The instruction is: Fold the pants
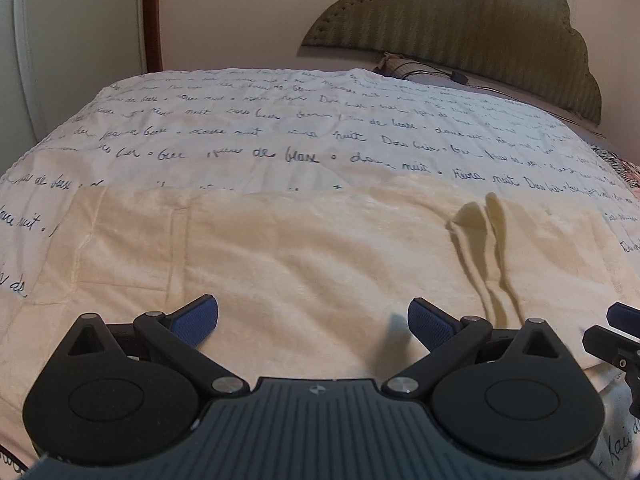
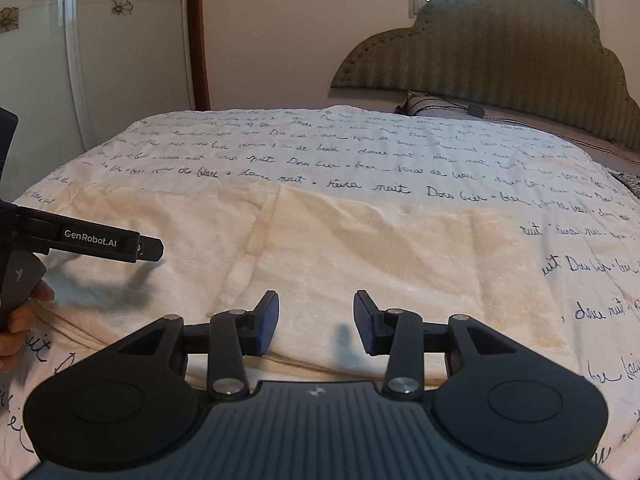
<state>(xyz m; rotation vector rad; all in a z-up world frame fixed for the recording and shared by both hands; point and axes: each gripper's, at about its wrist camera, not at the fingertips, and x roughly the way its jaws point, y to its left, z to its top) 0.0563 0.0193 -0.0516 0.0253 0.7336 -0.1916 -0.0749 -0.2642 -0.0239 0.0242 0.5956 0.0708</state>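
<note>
L wrist: your left gripper has its jaws wide apart, nothing between; blue ribbed pads, black plastic arms. Cream pants, plush fleecy fabric, lie flat on the bedspread, white w/ dark script print; a narrow creased ridge rises at right. Near edge hidden under gripper body. Padded scalloped headboard behind.

R wrist: your right gripper jaws partly apart, empty, above the pants. Left gripper seen side-on at left, hand cut off by frame.

cream pants, white bedspread (dark script)
</note>
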